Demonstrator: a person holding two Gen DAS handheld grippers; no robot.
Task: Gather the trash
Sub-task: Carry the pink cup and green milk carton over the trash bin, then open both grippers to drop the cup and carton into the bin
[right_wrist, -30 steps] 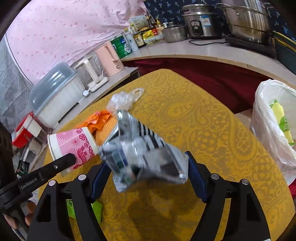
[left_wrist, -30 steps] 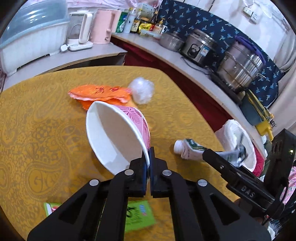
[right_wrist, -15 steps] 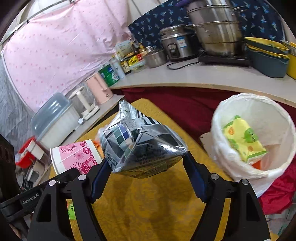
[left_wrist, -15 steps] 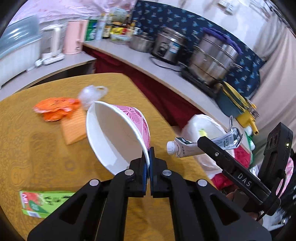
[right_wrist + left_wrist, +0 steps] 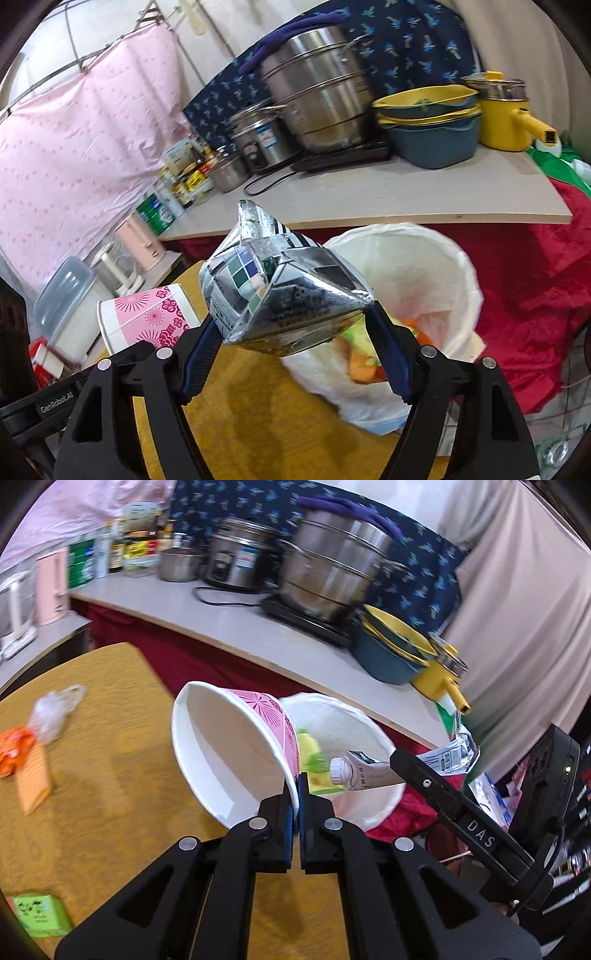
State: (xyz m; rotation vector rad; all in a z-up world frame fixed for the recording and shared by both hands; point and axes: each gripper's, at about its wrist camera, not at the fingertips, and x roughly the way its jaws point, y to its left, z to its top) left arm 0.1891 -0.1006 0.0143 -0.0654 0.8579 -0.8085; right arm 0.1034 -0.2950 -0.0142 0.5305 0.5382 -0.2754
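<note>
My left gripper [image 5: 296, 794] pinches rim of pink-patterned paper cup [image 5: 236, 753], jaws nearly together on cup wall; cup tilted, mouth toward camera, held above yellow-clothed table [image 5: 110, 775] edge. My right gripper [image 5: 295, 332] clamps crumpled silver foil drink carton [image 5: 280, 295] between blue pads, held over white-bag-lined trash bin [image 5: 443, 266] beside table. I see yellow-green wrapper [image 5: 312, 757] already inside bin.

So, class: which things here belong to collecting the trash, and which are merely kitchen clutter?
Belongs to the job:
pink paper cup
crushed silver carton
white-lined bin
clear plastic wrap
orange wrapper
green packet

Just lying about:
steel steamer pot
rice cooker
yellow saucepan
pink kettle
</note>
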